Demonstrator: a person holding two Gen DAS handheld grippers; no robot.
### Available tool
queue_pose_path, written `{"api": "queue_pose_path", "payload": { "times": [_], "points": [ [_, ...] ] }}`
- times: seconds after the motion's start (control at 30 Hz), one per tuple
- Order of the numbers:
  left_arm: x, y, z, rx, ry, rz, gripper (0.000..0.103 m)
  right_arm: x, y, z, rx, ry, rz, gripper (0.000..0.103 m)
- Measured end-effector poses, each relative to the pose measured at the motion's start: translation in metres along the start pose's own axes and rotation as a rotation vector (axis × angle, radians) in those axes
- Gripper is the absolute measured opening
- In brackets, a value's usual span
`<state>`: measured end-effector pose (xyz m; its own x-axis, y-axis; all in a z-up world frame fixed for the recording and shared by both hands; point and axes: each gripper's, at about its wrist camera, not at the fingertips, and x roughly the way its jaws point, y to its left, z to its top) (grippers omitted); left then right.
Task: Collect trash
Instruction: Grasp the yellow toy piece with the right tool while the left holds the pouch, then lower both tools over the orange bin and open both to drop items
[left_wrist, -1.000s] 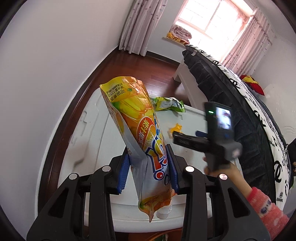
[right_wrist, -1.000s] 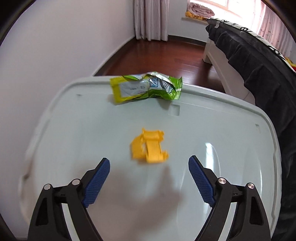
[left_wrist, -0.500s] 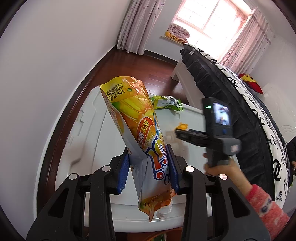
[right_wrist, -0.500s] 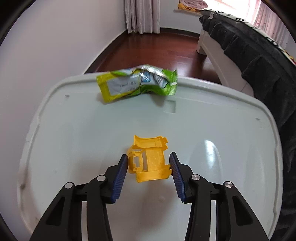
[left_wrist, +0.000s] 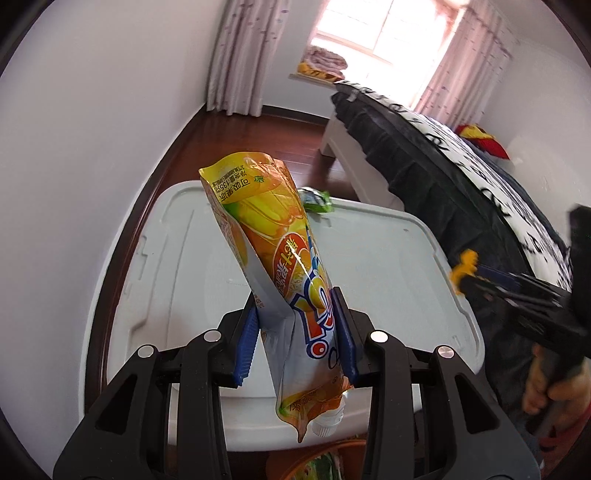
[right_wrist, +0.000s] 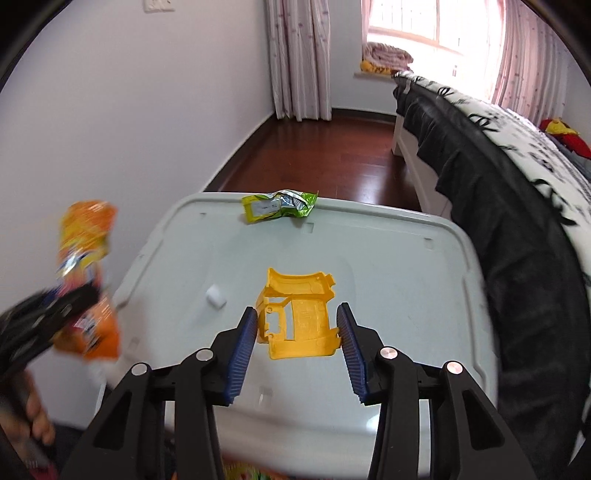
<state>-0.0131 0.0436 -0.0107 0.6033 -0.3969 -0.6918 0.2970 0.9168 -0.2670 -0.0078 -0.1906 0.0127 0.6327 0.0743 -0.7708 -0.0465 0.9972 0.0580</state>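
Note:
My left gripper (left_wrist: 295, 306) is shut on an orange drink pouch (left_wrist: 269, 236) that stands upright between the blue pads, its white cap hanging below. My right gripper (right_wrist: 297, 317) is shut on a broken yellow plastic piece (right_wrist: 295, 295), held in the air above the white bin lid (right_wrist: 406, 277). A crumpled green wrapper (right_wrist: 279, 205) lies at the lid's far edge. In the left wrist view the right gripper (left_wrist: 465, 273) is blurred at the right, past the lid's edge, with the yellow piece (left_wrist: 466, 264) at its tips.
A small white bit (right_wrist: 216, 295) lies on the lid. A bed with a dark cover (right_wrist: 498, 147) runs along the right. A white wall (right_wrist: 110, 129) stands at the left, with dark wood floor (right_wrist: 332, 155) beyond. Something colourful (left_wrist: 317, 461) shows below the lid's near edge.
My right gripper shut on the yellow plastic piece, lifted it off the lid and swung back and to the right. My left gripper kept the pouch and shifted a little.

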Motion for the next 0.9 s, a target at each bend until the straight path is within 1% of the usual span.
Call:
{"api": "queue_pose_path", "payload": {
  "times": [0.07,0.17,0.27,0.33,0.47,0.57,0.67,0.83,0.9],
  "points": [
    [-0.004,-0.010,-0.003,0.022,0.002,-0.001,0.036,-0.026,-0.003,-0.019,-0.004,-0.009,0.014,0.044],
    [-0.014,-0.026,-0.012,0.064,0.004,0.012,0.036,-0.053,-0.006,-0.045,-0.020,-0.021,0.037,0.044],
    [-0.026,-0.040,-0.027,0.106,0.035,0.003,0.036,-0.068,-0.012,-0.066,-0.007,-0.013,0.076,0.044],
    [-0.033,-0.048,-0.036,0.138,0.044,0.010,0.036,-0.074,-0.014,-0.081,-0.003,-0.002,0.098,0.044],
    [-0.045,-0.065,-0.068,0.191,0.088,0.014,0.036,-0.083,-0.018,-0.113,0.000,0.034,0.121,0.044],
    [-0.046,-0.073,-0.096,0.203,0.149,-0.005,0.036,-0.085,-0.016,-0.134,-0.007,0.072,0.133,0.044],
    [-0.039,-0.079,-0.124,0.204,0.216,-0.022,0.036,-0.079,-0.015,-0.156,-0.006,0.133,0.152,0.044],
    [-0.015,-0.080,-0.169,0.157,0.347,-0.043,0.036,-0.060,-0.006,-0.190,0.014,0.237,0.195,0.044],
    [-0.003,-0.079,-0.187,0.140,0.396,-0.033,0.036,-0.049,-0.003,-0.204,0.031,0.285,0.218,0.043]
  ]
}}
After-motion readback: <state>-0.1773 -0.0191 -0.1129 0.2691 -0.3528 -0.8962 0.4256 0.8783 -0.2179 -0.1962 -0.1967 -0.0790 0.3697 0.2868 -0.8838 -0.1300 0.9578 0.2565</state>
